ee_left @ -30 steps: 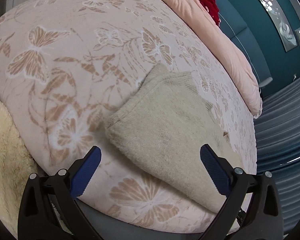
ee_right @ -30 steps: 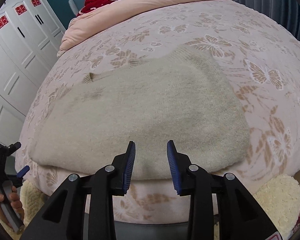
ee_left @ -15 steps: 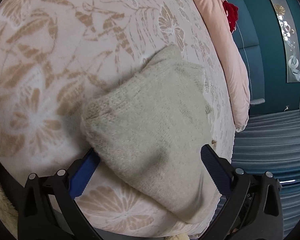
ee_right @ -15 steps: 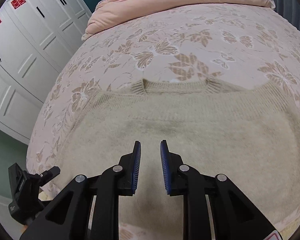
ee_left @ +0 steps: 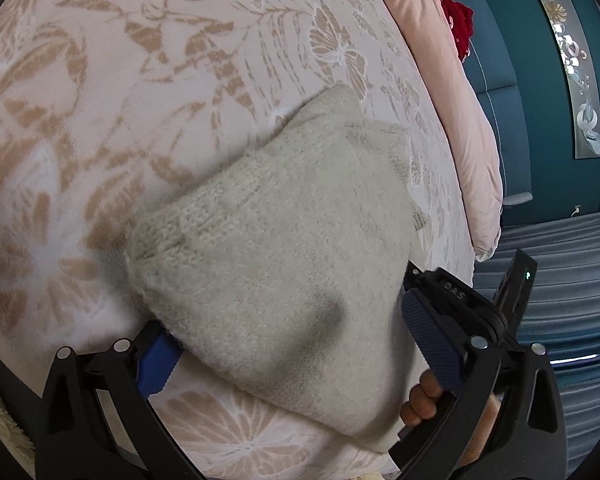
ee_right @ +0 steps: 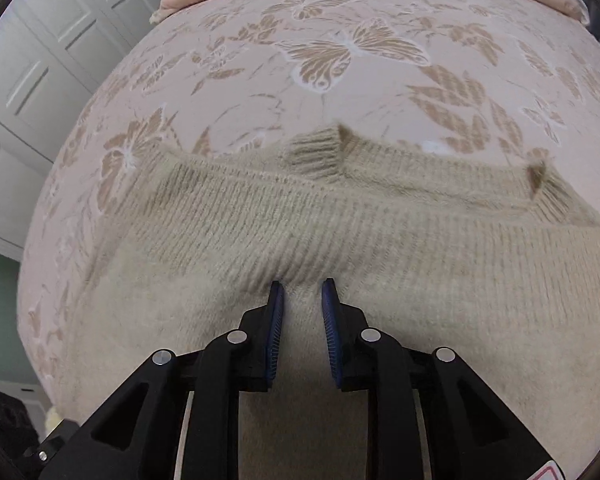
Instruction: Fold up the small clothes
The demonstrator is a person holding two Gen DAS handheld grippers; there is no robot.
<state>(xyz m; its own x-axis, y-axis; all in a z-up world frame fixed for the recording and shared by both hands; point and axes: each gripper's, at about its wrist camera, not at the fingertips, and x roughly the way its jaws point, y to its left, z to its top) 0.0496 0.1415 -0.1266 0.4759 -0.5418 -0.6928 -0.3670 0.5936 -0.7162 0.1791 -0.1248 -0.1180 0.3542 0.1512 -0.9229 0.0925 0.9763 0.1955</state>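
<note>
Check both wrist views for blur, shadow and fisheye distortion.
Left wrist: bedspread smeared, dark shadow patch on the knitted sweater, frame edges bowed. Right wrist: sweater collar and butterfly print softly blurred, bed bulging like a dome; gripper fingers sharp.

A home bedroom: a bed with a butterfly-patterned cover, a pink quilt bunched at its far end, white wardrobe doors, a teal wall and grey curtains.

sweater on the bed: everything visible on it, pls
The sweater is beige, fuzzy knit with ribbed bands and a ribbed collar. It lies flat on the butterfly-print bedspread, collar toward the far side. The left gripper straddles one corner, wide open; the right gripper hovers mid-body, opening, pinching nothing.
</note>
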